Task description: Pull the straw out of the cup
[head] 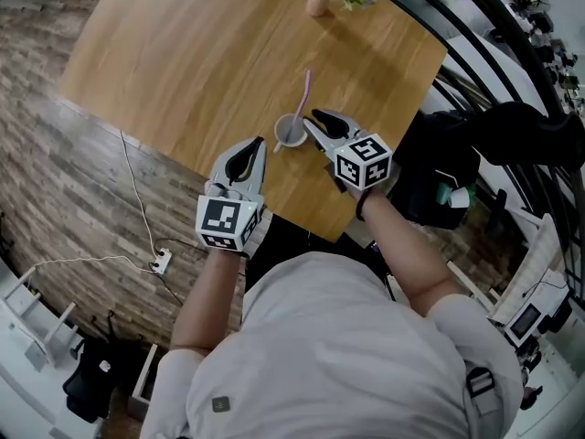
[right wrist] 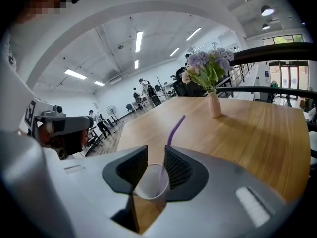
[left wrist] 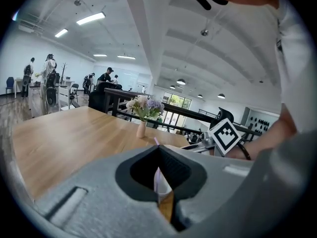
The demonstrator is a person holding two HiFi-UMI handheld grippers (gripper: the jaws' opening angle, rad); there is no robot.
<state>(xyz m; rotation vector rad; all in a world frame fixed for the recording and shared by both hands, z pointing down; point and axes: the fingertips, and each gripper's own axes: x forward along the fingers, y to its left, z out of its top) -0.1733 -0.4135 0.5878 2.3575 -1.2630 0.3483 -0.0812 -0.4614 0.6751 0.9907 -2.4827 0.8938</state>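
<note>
A clear plastic cup [head: 291, 132] with a purple straw [head: 304, 92] leaning in it stands on the wooden table [head: 183, 62], close to the near edge. My right gripper [head: 311, 117] sits just right of the cup and is open. In the right gripper view the cup [right wrist: 148, 185] and straw [right wrist: 176, 128] show in the gap of that gripper [right wrist: 155, 150], and the pads do not press on it. My left gripper [head: 262, 143] hangs left of the cup with its tips together and nothing held. Through its own jaws [left wrist: 158, 148] a sliver of the cup [left wrist: 161, 185] shows.
A small vase of lilac flowers [head: 320, 3] stands at the table's far edge. A dark railing [head: 475, 26] runs along the right. A black bag [head: 439, 181] lies at the right, a white cable and power strip [head: 161, 262] on the floor left. People stand far off.
</note>
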